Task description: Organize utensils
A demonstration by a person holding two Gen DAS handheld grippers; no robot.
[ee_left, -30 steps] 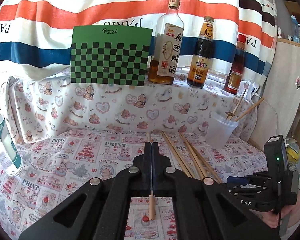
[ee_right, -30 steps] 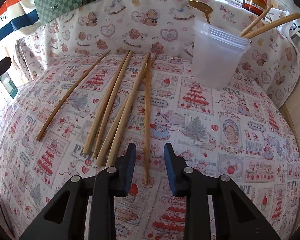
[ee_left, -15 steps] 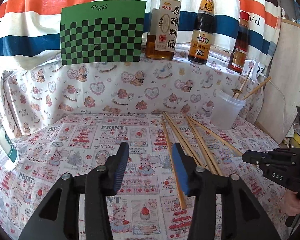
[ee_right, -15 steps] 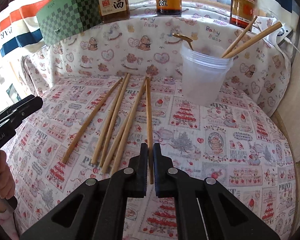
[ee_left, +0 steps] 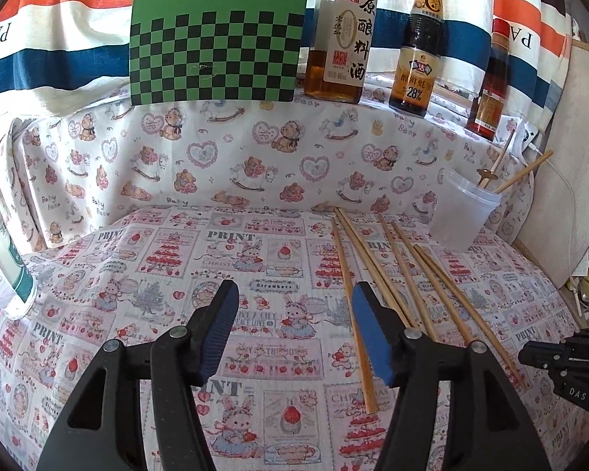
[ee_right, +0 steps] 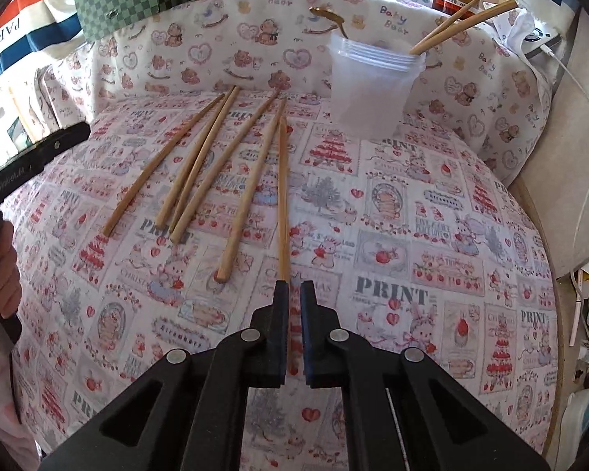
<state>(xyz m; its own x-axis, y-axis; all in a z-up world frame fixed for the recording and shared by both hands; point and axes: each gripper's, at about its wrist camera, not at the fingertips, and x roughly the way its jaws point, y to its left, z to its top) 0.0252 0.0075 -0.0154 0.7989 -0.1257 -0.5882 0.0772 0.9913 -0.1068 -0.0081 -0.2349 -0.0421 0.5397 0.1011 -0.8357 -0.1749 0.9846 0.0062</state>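
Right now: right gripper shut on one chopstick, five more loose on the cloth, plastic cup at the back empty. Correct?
Not quite. The plastic cup is not empty: the right wrist view shows two chopsticks and a spoon standing in it. The rest holds: the right gripper is shut on one chopstick, and five more lie loose on the cloth.
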